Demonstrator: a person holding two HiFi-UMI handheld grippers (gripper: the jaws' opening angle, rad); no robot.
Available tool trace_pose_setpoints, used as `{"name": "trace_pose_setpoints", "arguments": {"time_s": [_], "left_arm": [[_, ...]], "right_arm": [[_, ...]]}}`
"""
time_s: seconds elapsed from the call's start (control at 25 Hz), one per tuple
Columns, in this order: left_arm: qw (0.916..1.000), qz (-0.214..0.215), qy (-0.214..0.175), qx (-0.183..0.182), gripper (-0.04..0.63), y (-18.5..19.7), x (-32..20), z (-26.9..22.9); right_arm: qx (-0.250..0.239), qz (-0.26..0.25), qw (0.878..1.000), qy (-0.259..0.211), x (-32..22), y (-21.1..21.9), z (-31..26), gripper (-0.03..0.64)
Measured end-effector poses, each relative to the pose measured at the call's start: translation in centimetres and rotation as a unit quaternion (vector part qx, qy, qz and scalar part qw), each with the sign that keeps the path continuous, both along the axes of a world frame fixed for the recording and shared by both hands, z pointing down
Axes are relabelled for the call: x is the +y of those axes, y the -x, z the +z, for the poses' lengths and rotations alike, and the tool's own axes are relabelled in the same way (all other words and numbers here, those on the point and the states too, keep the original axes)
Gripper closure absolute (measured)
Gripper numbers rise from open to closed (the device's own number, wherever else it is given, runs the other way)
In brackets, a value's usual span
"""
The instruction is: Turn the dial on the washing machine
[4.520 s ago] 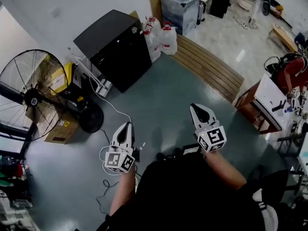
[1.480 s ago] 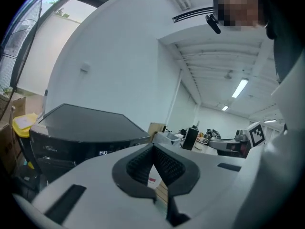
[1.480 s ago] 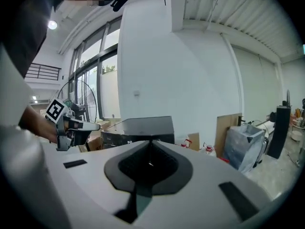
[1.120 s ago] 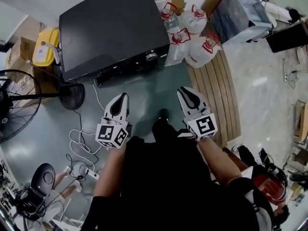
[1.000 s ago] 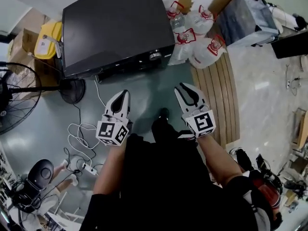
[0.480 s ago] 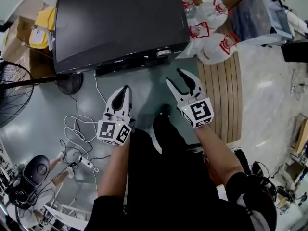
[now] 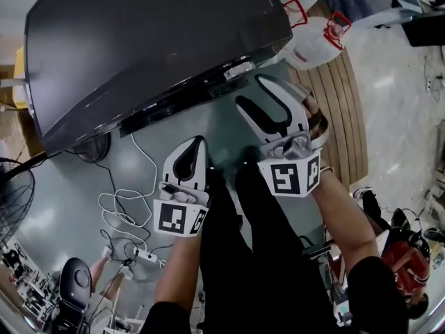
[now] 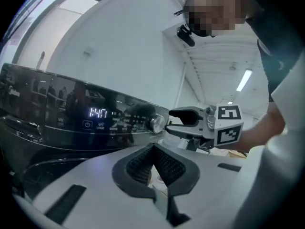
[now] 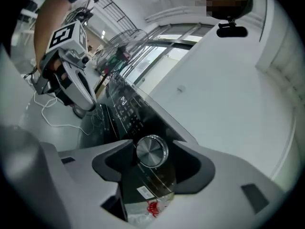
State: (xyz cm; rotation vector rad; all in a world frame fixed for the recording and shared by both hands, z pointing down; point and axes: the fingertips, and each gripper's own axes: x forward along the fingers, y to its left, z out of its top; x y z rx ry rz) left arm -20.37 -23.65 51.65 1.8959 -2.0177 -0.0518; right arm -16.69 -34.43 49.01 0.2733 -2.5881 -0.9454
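Opening just now, empty right tongs (image 7: 248, 91) near the dial's (image 9: 151, 151) edge.

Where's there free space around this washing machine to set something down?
The washing machine's flat top looks bare. The wooden slats, between the white jugs and the person's right arm, are free too. Crowded: the floor left of the person's legs, strewn with white cables and a power strip.

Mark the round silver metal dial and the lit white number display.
round silver metal dial (image 9: 151, 151): right gripper view, centre of its brushed face.
lit white number display (image 8: 98, 112): left gripper view, on the glowing digits.
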Motion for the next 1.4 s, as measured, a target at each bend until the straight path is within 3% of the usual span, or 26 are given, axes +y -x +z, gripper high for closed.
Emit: {"name": "trace_pose_setpoints", "arguments": {"time_s": [0.16,0.36,0.56,0.76,1.12,1.4], "left_arm": [[0.9984,0.055,-0.006,-0.007,0.588,-2.1,-1.0,2.0],[0.9912,0.123,0.023,-0.043,0.588,-3.7,-1.2,5.2],[0.9878,0.138,0.013,-0.071,0.588,-4.1,-1.8,6.4],[0.989,0.134,0.02,-0.06,0.588,-4.3,-1.1,7.6],[0.9867,0.148,0.018,-0.065,0.588,-5.5,-0.3,8.7],[0.9858,0.153,-0.003,-0.069,0.587,-6.0,-1.2,8.0]], "right_arm": [[0.027,-0.01,0.997,-0.073,-0.4,-0.1,0.7,0.361],[0.069,-0.028,0.983,-0.169,-1.1,0.2,1.0,0.357],[0.082,-0.048,0.967,-0.235,-1.3,1.2,2.0,0.357],[0.093,-0.06,0.952,-0.285,-1.3,1.4,3.0,0.354],[0.088,-0.056,0.946,-0.305,-1.4,2.0,3.5,0.353],[0.068,-0.04,0.962,-0.261,-1.8,1.9,3.3,0.351]]}}
